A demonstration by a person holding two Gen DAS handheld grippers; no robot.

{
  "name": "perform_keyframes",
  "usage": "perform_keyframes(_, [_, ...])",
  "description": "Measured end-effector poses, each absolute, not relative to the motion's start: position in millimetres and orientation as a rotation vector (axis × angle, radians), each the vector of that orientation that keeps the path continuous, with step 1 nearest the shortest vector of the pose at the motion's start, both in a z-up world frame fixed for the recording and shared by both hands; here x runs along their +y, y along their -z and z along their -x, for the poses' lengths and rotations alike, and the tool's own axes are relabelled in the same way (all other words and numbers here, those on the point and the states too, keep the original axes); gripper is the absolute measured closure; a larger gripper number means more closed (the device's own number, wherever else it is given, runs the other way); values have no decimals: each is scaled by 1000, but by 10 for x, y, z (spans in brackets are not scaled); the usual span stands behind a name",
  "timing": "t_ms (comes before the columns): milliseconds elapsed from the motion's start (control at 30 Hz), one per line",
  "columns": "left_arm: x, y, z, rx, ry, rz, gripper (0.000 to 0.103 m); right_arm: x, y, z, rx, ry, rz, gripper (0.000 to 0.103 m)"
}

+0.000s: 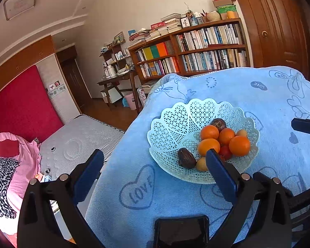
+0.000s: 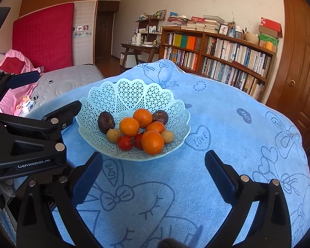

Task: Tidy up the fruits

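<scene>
1. Basket (image 2: 134,95): pale green lattice plastic, scalloped rim, resting on the blue towel (image 2: 227,144) with "LOVE" hearts.
2. Contents, all inside the basket: four oranges (image 2: 152,142), largest at 6 o'clock; two dark passion fruits (image 2: 106,122), at 9 and 2 o'clock; two small red tomatoes (image 2: 125,143) at 7 o'clock; two tan longans (image 2: 113,135), at 8 and 4 o'clock.
3. Loose fruit on the towel: none visible.
4. Right gripper (image 2: 153,165): fingers spread wide, empty, just short of the basket's 6 o'clock rim.
5. Left gripper (image 1: 155,165): fingers likewise apart, empty, near the basket's left edge.
6. Progress, as judged: gathering apparently complete; nothing evidently left outside.
</scene>
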State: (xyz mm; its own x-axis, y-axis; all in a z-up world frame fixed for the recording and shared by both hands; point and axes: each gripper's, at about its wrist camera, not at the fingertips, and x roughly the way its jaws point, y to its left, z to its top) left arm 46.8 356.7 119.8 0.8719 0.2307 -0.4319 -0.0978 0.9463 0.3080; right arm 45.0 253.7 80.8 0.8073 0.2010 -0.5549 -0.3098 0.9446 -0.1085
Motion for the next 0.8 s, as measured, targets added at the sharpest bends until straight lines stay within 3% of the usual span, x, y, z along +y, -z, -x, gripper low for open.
perform_keyframes(800, [3565, -1212, -469, 484, -172, -285, 3, 2548, -793, -468, 571, -277, 189, 5])
